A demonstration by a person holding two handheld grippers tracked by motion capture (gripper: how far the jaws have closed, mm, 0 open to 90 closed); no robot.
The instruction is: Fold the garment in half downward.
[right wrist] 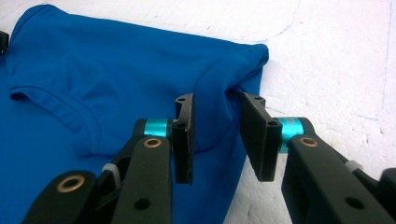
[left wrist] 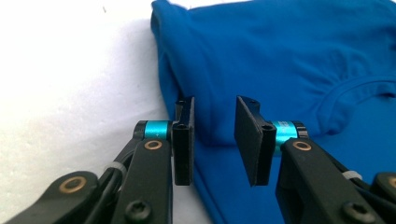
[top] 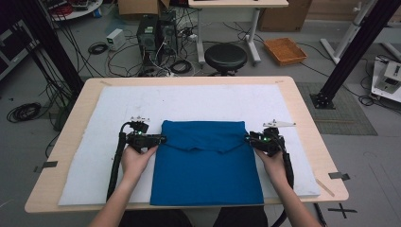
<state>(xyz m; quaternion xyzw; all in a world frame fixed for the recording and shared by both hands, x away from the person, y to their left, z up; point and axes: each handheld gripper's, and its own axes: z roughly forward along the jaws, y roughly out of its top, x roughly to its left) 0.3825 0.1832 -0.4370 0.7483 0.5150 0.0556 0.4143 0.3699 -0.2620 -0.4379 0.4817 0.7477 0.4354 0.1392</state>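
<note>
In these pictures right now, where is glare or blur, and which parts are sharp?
High view: even light, slightly soft, the blue shirt readable. Left gripper view: white mat overexposed, near links at the bottom edge blurred, shirt folds sharp. Right gripper view: mat bright but textured, sleeve edge sharp.

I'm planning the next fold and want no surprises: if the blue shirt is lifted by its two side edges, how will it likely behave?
The blue shirt will probably sag in the middle: it is thin fabric, wrinkled near the collar. Its folded layers may slide apart, since each tongs, left and right, straddles only an edge fold. It looks light, so dragging on the white mat seems unlikely.
</note>
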